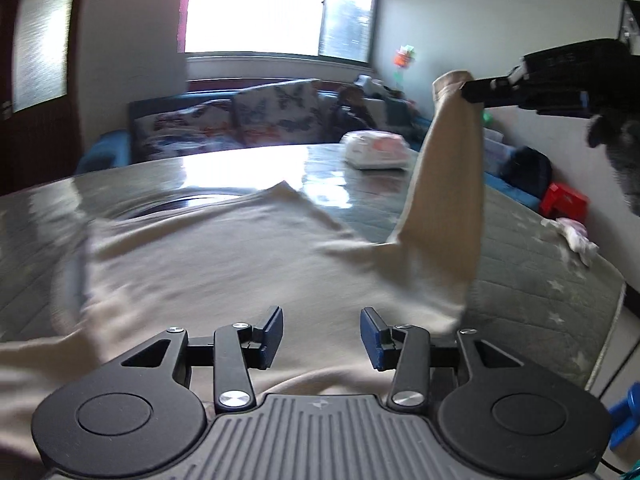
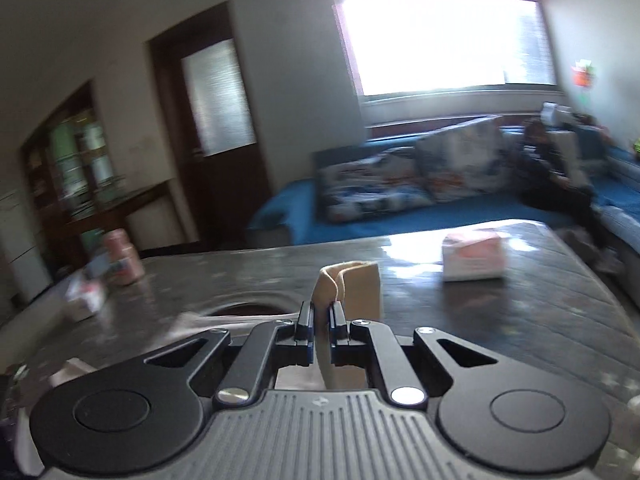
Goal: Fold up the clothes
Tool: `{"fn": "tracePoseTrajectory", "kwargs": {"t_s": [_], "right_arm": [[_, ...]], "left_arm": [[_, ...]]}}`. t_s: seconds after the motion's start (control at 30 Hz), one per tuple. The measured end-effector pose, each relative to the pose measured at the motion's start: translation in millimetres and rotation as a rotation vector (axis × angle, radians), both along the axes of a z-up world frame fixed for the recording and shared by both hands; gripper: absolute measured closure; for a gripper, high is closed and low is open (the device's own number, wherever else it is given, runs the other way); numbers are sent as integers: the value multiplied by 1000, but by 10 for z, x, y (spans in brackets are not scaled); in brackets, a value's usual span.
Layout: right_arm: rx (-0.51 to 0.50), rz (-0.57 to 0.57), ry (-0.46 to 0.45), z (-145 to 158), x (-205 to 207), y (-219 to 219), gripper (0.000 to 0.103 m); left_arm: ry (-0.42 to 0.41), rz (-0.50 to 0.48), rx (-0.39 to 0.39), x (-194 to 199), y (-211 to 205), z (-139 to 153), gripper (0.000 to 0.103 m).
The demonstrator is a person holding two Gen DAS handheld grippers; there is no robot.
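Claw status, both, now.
Left claw: open, empty, above the beige garment.
Right claw: shut on the garment's sleeve, lifted off the table.

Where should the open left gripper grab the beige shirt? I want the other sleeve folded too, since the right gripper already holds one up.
Probably the beige shirt's far-left edge, where cloth bunches near the table. Bring the left gripper in low from the left, jaws across the edge: there the fabric lies flat, while the right gripper pinches the raised sleeve.
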State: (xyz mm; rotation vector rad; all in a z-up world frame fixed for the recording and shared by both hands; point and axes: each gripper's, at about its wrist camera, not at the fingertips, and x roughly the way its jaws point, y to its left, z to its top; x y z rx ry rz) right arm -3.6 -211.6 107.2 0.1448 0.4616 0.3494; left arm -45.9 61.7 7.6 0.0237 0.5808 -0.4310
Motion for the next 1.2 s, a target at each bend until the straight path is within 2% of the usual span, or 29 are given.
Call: {"fn": "tracePoseTrajectory", "kwargs": {"t_s": [0.17, 0.43, 0.53, 0.67, 0.77, 0.87, 1.0, 1.2], "right_arm": [[-25, 142, 34, -112, 80, 628, 97], [-111, 317, 135, -571, 75, 1510, 97], [-151, 377, 160, -728, 21, 1711, 96], [-168, 437, 182, -840, -29, 1819, 87], [-174, 456, 163, -801, -79, 1773, 80], [-177, 428, 143, -731, -110, 1611, 77], [-193, 327, 149, -720, -119, 1209, 76], [-177, 140, 230, -928, -104, 548, 76]], "left_arm": [[14, 92, -34, -130, 361, -54, 53], [30, 158, -62, -234, 640, -112, 51], [39, 175, -66, -231, 671, -131, 51], [40, 181, -70, -236, 692, -124, 51], [40, 184, -63, -235, 684, -110, 51], [32, 189, -65, -215, 671, -83, 51], [22, 193, -65, -141, 619, -60, 52], [58, 210, -44, 24, 517, -133, 53]]}}
